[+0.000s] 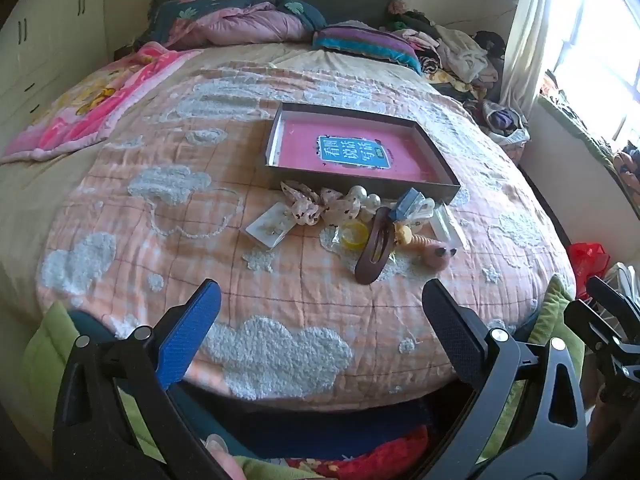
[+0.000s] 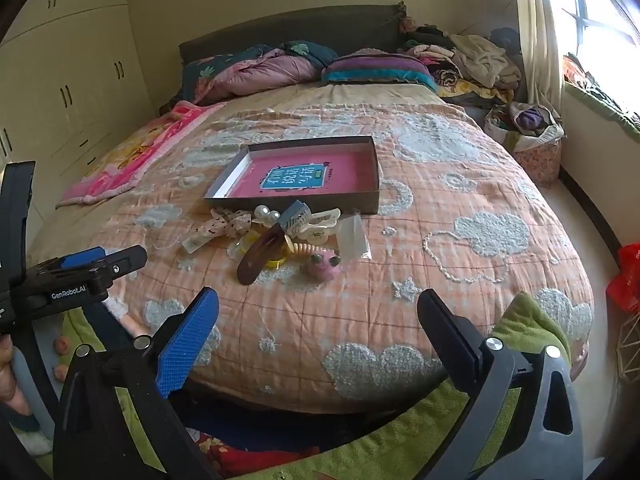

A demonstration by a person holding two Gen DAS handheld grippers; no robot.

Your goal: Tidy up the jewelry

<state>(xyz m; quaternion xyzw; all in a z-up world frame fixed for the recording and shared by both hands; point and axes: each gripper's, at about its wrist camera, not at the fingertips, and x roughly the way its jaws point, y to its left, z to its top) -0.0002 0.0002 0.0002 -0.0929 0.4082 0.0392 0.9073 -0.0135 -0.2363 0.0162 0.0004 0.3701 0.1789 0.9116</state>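
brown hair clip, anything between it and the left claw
Nothing visible. The brown hair clip lies at the near edge of the pile, and only bare quilt separates it from the open left claw. The box sits behind the pile.

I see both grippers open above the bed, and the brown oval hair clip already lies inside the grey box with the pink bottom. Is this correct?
Not quite. The brown oval hair clip lies on the quilt in front of the grey box with the pink bottom, not inside; the right wrist view shows it. Both grippers are open.
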